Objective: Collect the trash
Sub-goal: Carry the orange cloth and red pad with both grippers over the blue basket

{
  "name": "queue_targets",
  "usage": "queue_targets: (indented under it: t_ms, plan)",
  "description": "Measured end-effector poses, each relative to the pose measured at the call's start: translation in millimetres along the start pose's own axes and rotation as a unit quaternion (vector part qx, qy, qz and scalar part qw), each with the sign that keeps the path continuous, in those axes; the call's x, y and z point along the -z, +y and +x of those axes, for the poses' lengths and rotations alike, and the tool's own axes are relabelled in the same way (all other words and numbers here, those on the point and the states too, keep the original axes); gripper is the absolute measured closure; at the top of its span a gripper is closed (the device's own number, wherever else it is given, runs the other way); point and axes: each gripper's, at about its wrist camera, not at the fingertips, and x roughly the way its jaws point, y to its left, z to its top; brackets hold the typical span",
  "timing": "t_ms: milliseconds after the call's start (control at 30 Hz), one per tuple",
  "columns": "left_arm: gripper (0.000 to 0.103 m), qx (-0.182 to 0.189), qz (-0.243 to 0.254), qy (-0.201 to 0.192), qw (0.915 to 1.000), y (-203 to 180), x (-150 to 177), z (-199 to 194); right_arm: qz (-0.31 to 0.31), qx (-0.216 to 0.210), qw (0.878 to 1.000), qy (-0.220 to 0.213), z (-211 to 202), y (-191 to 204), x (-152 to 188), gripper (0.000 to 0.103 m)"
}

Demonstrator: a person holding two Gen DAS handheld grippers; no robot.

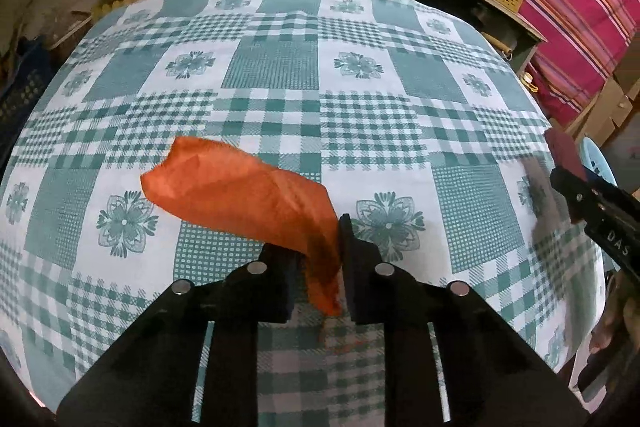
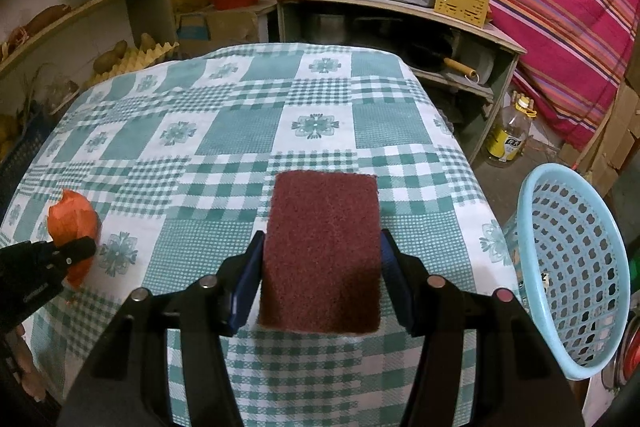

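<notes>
A: Left wrist: left gripper (image 1: pixel 318 267) clenched on orange paper (image 1: pixel 240 187), lifted over tablecloth (image 1: pixel 280 75)?
B: Yes. Light, floppy; pinch bunched end. Right gripper (image 2: pixel 320 279) grasps stiff-ish maroon scouring pad (image 2: pixel 322 251); basket (image 2: pixel 576 267) beside.

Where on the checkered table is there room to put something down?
Most of the checkered tablecloth is bare: the whole far half toward the shelves, and the middle between the orange paper in the left tongs and the maroon scrub pad in the right tongs. It is crowded only at the near right edge, by the blue basket.
</notes>
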Motion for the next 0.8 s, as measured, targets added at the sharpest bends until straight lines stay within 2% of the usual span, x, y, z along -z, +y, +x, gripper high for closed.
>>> queue_targets:
  t_ms: [367, 800]
  plan:
    - [0.088, -0.022, 0.026, -0.042, 0.9985, -5.7, -9.4, -19.1, 0.012, -0.002, 1.0, -0.008, -3.9, -11.2, -2.6, 0.047]
    - [0.088, -0.002, 0.045, -0.074, 0.9963, -38.4, -25.1, -30.2, 0.031, 0.022, 0.999, -0.037, -25.2, -52.1, -4.1, 0.047]
